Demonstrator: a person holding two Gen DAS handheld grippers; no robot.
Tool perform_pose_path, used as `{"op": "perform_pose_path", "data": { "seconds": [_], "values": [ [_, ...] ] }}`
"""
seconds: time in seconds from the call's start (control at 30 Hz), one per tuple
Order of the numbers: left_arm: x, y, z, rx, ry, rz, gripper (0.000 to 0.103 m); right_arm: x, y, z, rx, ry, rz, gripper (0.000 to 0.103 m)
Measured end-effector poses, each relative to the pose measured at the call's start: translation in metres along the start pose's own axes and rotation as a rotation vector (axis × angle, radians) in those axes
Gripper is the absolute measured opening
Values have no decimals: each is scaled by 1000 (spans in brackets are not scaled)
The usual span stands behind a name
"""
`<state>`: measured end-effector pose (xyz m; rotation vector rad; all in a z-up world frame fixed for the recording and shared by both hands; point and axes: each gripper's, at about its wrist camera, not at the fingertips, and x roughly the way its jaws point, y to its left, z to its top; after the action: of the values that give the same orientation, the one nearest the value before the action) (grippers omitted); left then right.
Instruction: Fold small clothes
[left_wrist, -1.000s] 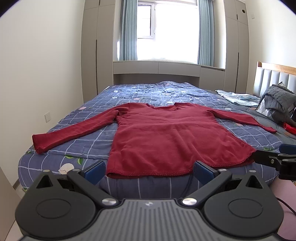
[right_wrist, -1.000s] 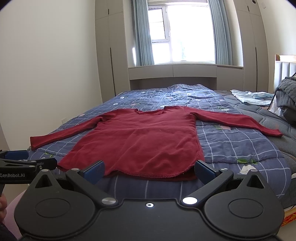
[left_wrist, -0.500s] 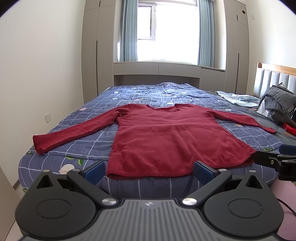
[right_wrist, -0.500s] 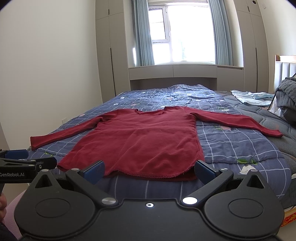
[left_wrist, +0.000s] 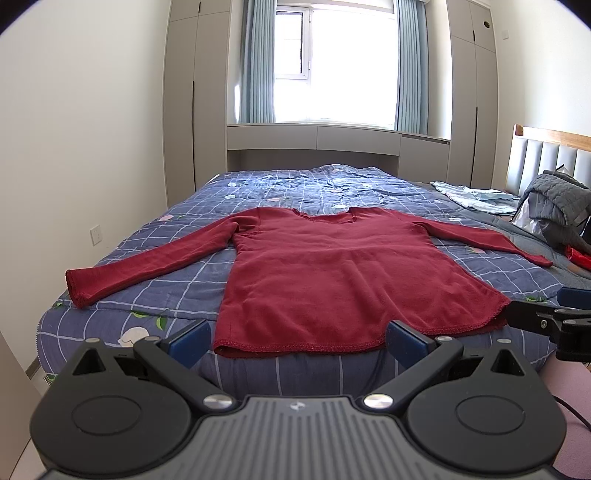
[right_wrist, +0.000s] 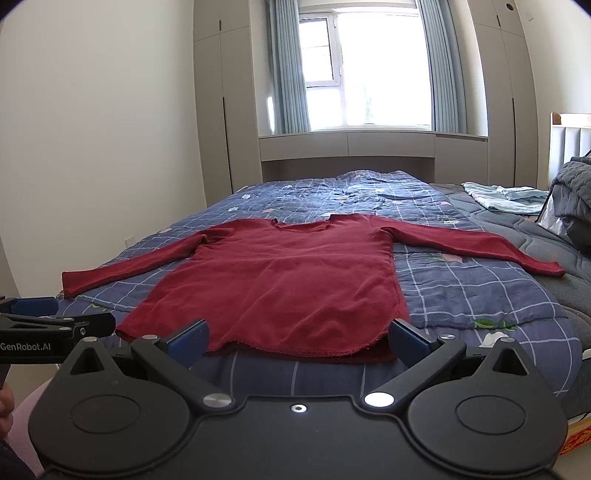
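Observation:
A dark red long-sleeved top (left_wrist: 332, 273) lies flat on the bed with both sleeves spread out and its hem at the near edge; it also shows in the right wrist view (right_wrist: 288, 280). My left gripper (left_wrist: 297, 338) is open and empty, just short of the hem. My right gripper (right_wrist: 297, 338) is open and empty, also in front of the hem. Each gripper shows at the side of the other's view.
The bed has a blue checked quilt (left_wrist: 295, 184). A grey jacket (left_wrist: 554, 210) and a light blue cloth (left_wrist: 476, 197) lie at the right by the headboard (left_wrist: 546, 155). A white wall is at the left; wardrobes and a window stand beyond the bed.
Both grippers have risen and tilted slightly, so the top sits a little lower in the views. Nothing on the bed has moved.

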<state>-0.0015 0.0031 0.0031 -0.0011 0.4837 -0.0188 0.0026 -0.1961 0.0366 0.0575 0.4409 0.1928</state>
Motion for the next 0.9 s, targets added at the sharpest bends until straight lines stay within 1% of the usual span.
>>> {"op": "perform_pose_path", "data": {
  "seconds": [0.67, 0.9],
  "values": [
    [-1, 1, 2, -5, 1, 3, 103, 1, 0, 0, 1, -2, 7, 103],
    [5, 2, 0, -14, 20, -3, 103, 2, -1, 0, 1, 8, 3, 103]
  ]
}}
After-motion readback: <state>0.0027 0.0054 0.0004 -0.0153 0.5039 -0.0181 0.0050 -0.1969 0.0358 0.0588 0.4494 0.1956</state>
